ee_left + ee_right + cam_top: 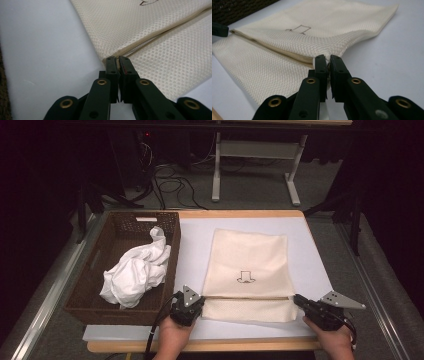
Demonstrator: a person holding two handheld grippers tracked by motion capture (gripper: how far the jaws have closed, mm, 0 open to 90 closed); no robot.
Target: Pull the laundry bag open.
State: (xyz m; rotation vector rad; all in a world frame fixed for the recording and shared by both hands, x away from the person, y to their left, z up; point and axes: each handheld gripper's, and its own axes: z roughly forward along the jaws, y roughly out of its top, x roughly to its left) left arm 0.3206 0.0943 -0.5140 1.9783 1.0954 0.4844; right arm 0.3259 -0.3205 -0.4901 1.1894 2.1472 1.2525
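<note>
A cream mesh laundry bag (247, 270) with a small hat drawing lies flat on the white table mat; a zipper seam runs across it near the front. My left gripper (200, 301) is shut on the bag's left edge at the end of the zipper seam (117, 58). On the bag's right edge, level with that seam, my right gripper (296, 298) pinches the fabric (328, 58). The bag's mesh (140, 27) spreads out beyond the left jaws. The other gripper's tip (219, 29) shows at the bag's far corner in the right gripper view.
A dark woven basket (90, 295) stands at the left of the table with a crumpled white cloth (135, 270) inside. The white mat (310, 255) lies bare around the bag. Cables and a table frame lie on the floor behind.
</note>
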